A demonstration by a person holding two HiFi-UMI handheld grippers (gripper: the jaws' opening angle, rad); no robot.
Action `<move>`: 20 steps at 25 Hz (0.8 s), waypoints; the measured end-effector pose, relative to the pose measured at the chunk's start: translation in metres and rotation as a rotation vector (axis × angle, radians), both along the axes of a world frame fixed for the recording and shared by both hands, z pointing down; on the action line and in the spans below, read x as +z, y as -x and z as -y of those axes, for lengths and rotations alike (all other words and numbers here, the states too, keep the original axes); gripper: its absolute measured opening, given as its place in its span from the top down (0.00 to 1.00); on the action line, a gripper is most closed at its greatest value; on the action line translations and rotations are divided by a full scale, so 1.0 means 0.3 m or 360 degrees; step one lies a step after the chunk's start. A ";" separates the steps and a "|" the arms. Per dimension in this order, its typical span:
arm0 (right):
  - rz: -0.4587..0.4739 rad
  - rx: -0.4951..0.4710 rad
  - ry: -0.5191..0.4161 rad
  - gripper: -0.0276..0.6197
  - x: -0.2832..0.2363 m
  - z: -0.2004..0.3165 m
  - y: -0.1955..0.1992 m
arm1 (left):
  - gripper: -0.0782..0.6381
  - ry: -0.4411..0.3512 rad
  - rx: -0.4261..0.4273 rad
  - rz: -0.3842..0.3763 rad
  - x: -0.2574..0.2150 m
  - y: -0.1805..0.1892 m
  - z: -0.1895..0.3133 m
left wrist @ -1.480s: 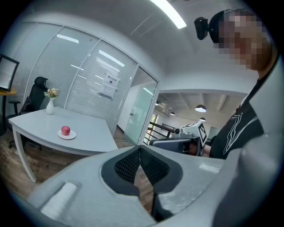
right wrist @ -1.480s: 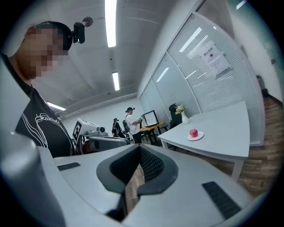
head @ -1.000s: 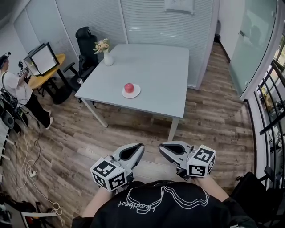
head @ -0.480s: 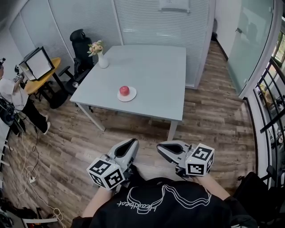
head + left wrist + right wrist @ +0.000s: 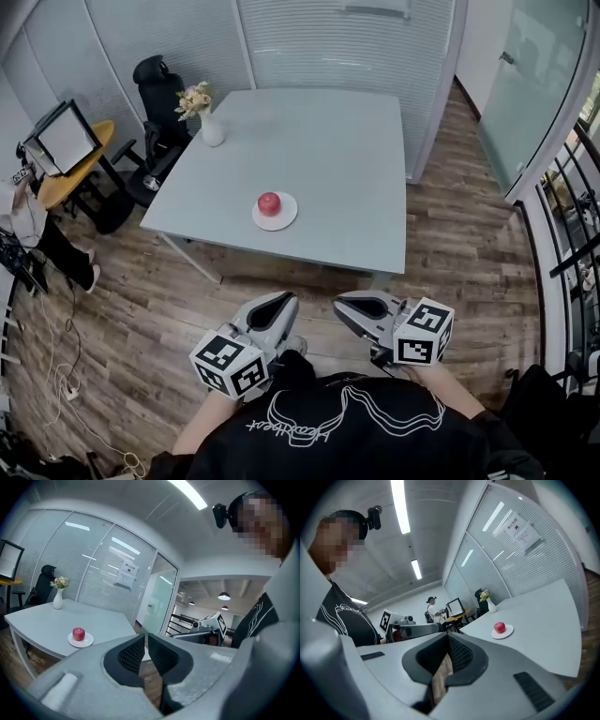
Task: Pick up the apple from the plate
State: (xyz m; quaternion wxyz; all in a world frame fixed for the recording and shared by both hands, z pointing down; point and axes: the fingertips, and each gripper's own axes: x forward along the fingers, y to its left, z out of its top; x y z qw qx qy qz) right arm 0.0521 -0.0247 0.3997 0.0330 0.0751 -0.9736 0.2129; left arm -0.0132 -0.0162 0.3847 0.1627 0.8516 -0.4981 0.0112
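A red apple (image 5: 269, 203) sits on a small white plate (image 5: 286, 218) near the front edge of a grey table (image 5: 337, 150). Both grippers are held low in front of the person's chest, well short of the table. My left gripper (image 5: 291, 301) is shut with nothing between its jaws. My right gripper (image 5: 340, 306) is beside it, jaws together and empty. In the left gripper view the apple (image 5: 78, 633) lies far off to the left of the jaws. In the right gripper view the apple (image 5: 499, 627) lies far off to the right.
A white vase of flowers (image 5: 209, 124) stands at the table's far left corner. A black office chair (image 5: 155, 84) is behind it. A person sits at a yellow desk with a monitor (image 5: 66, 141) at the left. Glass walls and a black railing (image 5: 567, 216) border the wooden floor.
The table with the apple has come a little nearer and lower in the head view as both grippers moved forward together. Both stay shut.
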 end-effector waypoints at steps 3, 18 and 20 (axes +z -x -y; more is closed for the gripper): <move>0.0006 0.0018 0.0035 0.94 -0.006 0.104 0.108 | 0.87 0.0024 0.0028 -0.0011 -0.003 0.112 0.111; -0.0007 0.0254 0.0131 0.94 0.015 0.488 0.455 | 0.86 0.0093 0.0124 0.0175 0.103 0.566 0.550; -0.0023 0.0308 0.0157 0.94 0.042 0.523 0.467 | 0.83 0.0126 0.0154 0.0168 0.143 0.603 0.600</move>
